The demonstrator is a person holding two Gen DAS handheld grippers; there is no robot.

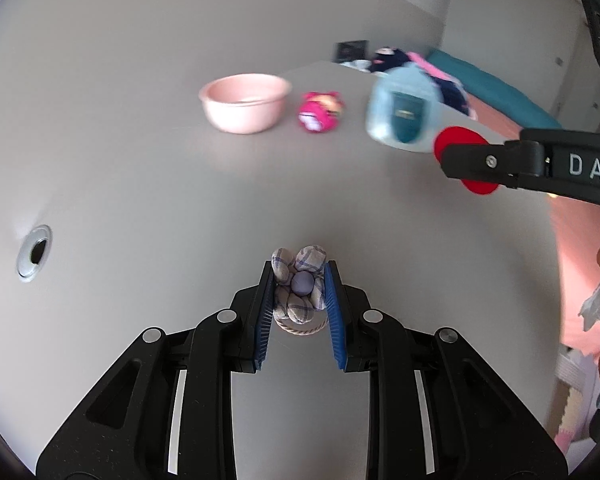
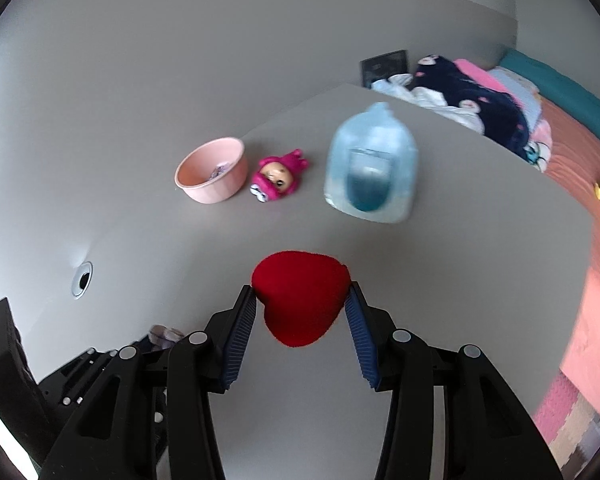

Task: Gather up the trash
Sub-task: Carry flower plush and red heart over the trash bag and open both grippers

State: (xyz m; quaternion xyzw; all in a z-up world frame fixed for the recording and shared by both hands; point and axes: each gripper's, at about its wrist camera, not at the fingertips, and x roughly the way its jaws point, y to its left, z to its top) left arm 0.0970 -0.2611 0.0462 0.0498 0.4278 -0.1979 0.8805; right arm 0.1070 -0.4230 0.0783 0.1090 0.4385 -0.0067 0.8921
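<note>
Here we are carrying one piece of trash in each claw across the grey table (image 2: 460,280). Our left gripper (image 1: 300,300) is clenched on a small checked fabric flower (image 1: 300,280), its blue pads pressing the petals from both sides and a looped cord hanging behind it toward the wrist. Our right gripper (image 2: 302,308) is grasping a red plush heart (image 2: 300,300), held by its two flanks with its point turned back toward us; the jaws are standing fairly wide because the heart is a broad thing. The relation the next move turns on, as we judge it, is the pink bowl (image 2: 210,170): it is lying ahead of both claws and to the left of the right one, well apart from either, with something small already resting inside it. From the left claw it is sitting nearly straight ahead, a little to the left, so the left hand seems to have the straighter line. Just beside the bowl on its right a pink doll toy (image 2: 278,176) is lying on its side, and further right a clear water jug (image 2: 370,164) is standing upright, directly ahead of the right claw, so that hand would be swinging left around it.
</note>
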